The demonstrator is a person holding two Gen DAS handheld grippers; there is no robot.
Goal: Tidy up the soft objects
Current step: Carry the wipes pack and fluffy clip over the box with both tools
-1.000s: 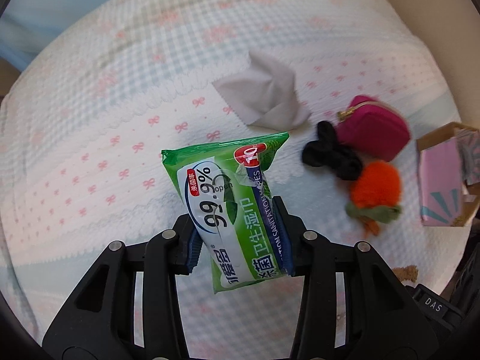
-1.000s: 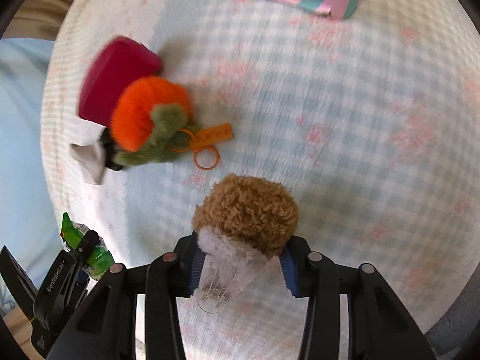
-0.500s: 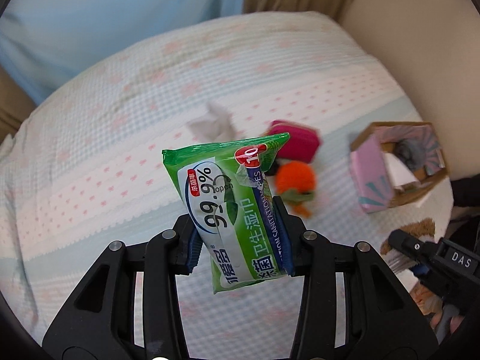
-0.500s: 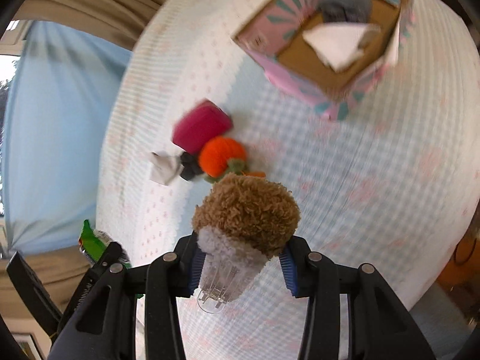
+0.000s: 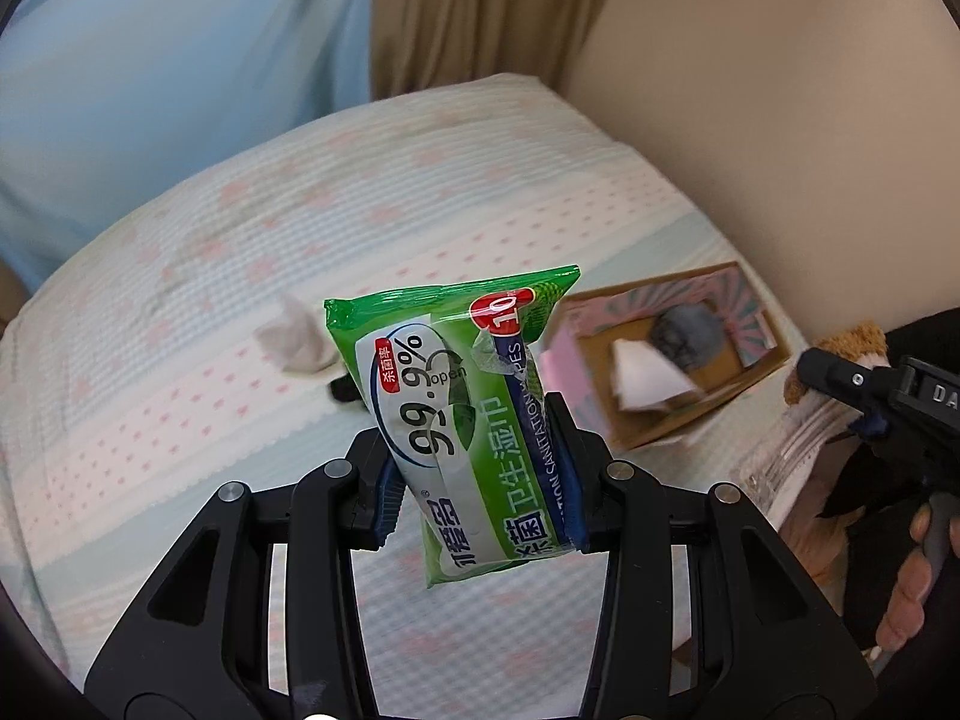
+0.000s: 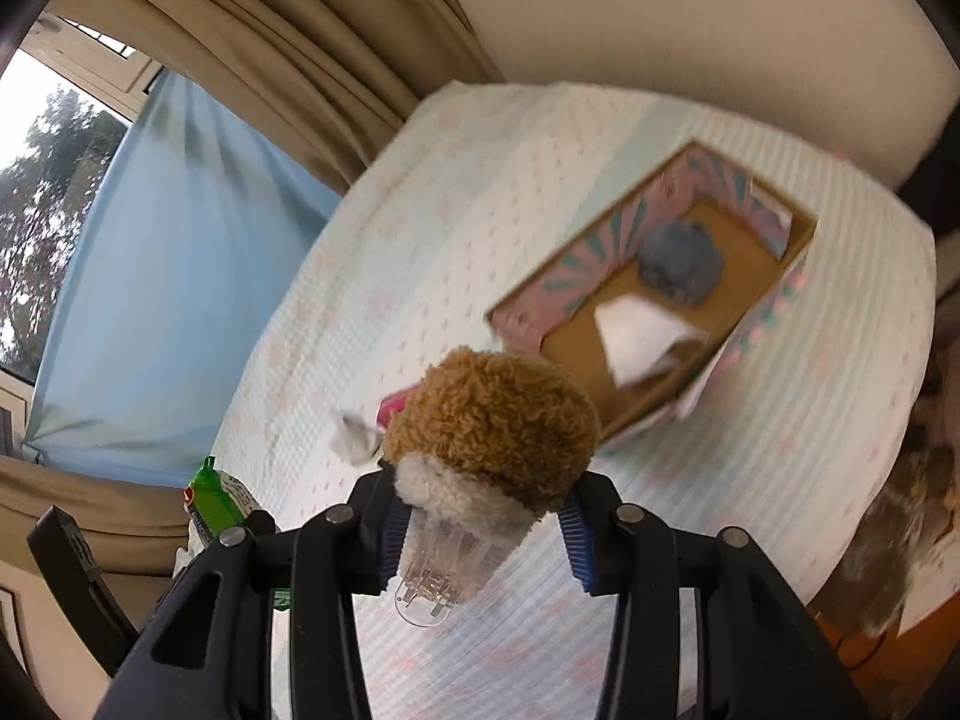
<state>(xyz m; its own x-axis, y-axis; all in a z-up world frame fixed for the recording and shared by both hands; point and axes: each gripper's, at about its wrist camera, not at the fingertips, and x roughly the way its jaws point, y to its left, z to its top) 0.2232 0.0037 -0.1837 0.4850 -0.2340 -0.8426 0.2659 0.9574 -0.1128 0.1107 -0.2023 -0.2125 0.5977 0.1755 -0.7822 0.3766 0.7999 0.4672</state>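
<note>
My left gripper (image 5: 477, 480) is shut on a green pack of wet wipes (image 5: 462, 420) and holds it high above the bed. My right gripper (image 6: 483, 528) is shut on a brown and white fuzzy hair clip (image 6: 492, 420), also held above the bed; it shows at the right edge of the left wrist view (image 5: 840, 360). A pink patterned cardboard box (image 6: 564, 276) lies open on the bed, with a grey fluffy ball (image 6: 681, 261) and a white tissue (image 6: 642, 330) inside. The box also shows in the left wrist view (image 5: 750, 300).
The bed (image 5: 210, 300) has a pale checked cover with pink bows. A crumpled white cloth (image 5: 294, 339) and a black item (image 5: 345, 387) lie left of the wipes. A pink pouch (image 6: 393, 405) peeks from behind the hair clip. Curtains (image 6: 180, 240) and a wall stand behind.
Both grippers have risen well above the bed with their loads and tilted up. The box has come into fuller view, and the loose items on the bed look smaller and farther away.
</note>
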